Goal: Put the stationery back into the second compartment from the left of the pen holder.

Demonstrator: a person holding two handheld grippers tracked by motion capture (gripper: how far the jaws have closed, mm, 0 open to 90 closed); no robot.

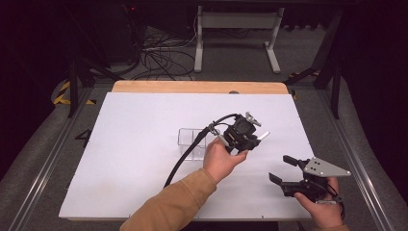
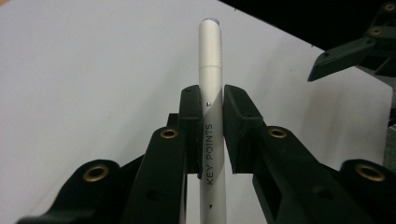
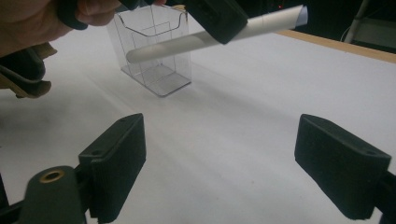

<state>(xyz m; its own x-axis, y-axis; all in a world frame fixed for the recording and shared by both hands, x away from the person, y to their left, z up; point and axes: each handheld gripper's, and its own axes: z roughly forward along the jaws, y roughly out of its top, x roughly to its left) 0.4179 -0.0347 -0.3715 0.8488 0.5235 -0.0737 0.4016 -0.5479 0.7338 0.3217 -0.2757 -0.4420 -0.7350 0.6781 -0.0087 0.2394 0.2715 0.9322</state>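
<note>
— Above the middle of the white sheet, a little toward its right edge, what's the left gripper [image 1: 243, 139] carrying?

— A white pen [image 2: 211, 116]. The jaws are closed narrow on its barrel, pads pressing both sides, near the printed lettering. It's off the sheet, held in the air.

— Which way does the pen lie?

— From the high view it runs roughly level, crosswise through the jaws, one end poking out toward the right edge of the sheet [image 1: 144, 144], the other back toward the clear plastic holder [image 1: 192, 140]. In the right gripper view the near end of the pen hangs in front of the holder's open top, higher than its rim.

— So the holder is where, from the pen?

— Just beside it, toward the left edge of the sheet and lower. The holder stands upright near the sheet's centre. My guess is the pen must be tipped from level to upright before it can drop in.

— And the other hand?

— The right gripper [image 1: 284, 169] sits near the front right corner of the sheet, jaws spread wide with nothing between them, well apart from the holder. The left hand is plainly the nearer one.
</note>
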